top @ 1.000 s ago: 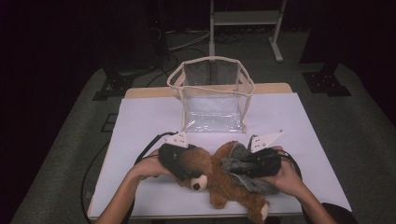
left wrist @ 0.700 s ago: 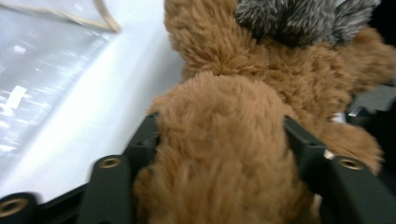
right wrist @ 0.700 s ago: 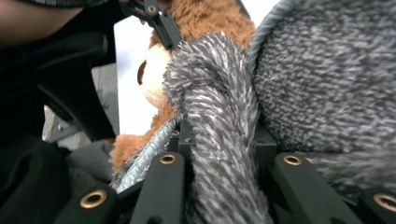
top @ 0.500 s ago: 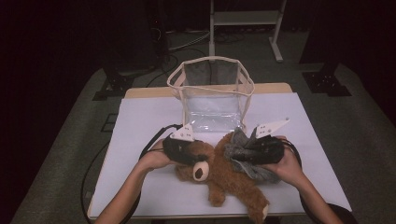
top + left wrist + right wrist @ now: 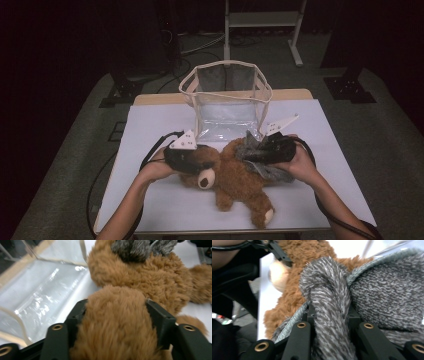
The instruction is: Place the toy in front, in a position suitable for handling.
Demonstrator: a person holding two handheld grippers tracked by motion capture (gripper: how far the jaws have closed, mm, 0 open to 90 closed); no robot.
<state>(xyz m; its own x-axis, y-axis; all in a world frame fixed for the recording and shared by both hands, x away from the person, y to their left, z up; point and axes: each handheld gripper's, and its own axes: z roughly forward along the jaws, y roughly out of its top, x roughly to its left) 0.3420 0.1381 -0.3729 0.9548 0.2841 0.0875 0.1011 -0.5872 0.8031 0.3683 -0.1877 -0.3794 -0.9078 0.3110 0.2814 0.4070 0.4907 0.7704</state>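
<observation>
Teddy bear [image 5: 235, 180] lies on its back on the white table [image 5: 150, 200], just in front of the clear bag [image 5: 227, 107], wearing a grey knit garment [image 5: 265, 167]. Your left gripper [image 5: 116, 315] pinches a brown furry limb between its jaws, likely to steady the bear. Your right gripper [image 5: 329, 312] pinches a fold of the knit, probably so the garment can be worked along the body while the bear stays anchored.

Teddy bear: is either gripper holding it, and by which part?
Both. The left gripper clamps brown fur at the teddy bear head; the right gripper pinches a fold of its grey knit garment.
</observation>
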